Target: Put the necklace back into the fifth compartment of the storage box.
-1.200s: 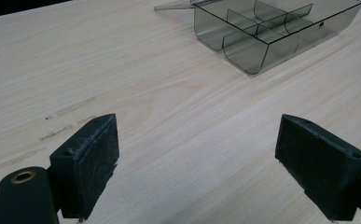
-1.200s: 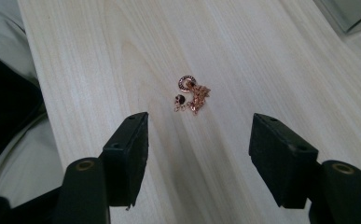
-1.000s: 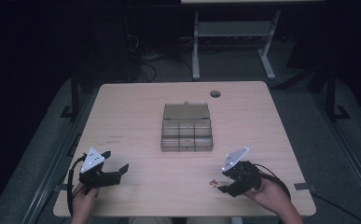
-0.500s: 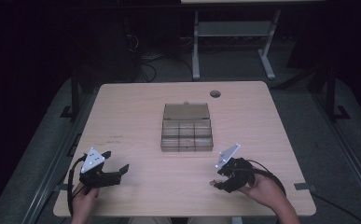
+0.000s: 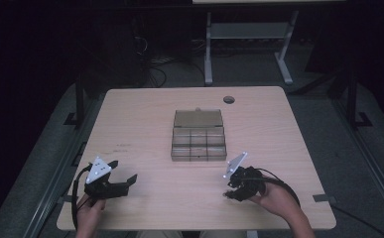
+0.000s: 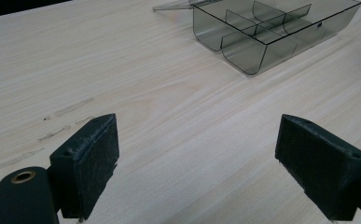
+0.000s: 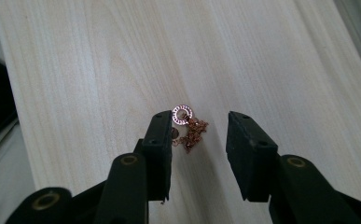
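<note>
Two grippers, high view: right gripper (image 5: 230, 191) has tipped down toward the worktop (image 5: 145, 124) since a second ago; likely a pickup starting. Left gripper (image 6: 194, 161): jaws wide apart, organiser box (image 6: 271, 32) ahead. Right gripper view: jaws apart, straddling a rose-gold chain (image 7: 190, 130).

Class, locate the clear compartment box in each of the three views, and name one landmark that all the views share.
High view: the compartment box sits mid-table, lid open, ahead of both grippers.
Left gripper view: top right, beyond the open jaws.
Right gripper view: not in it; a small chain with a ring lies between the jaws.
Shared landmark: the pale wooden tabletop.
</note>
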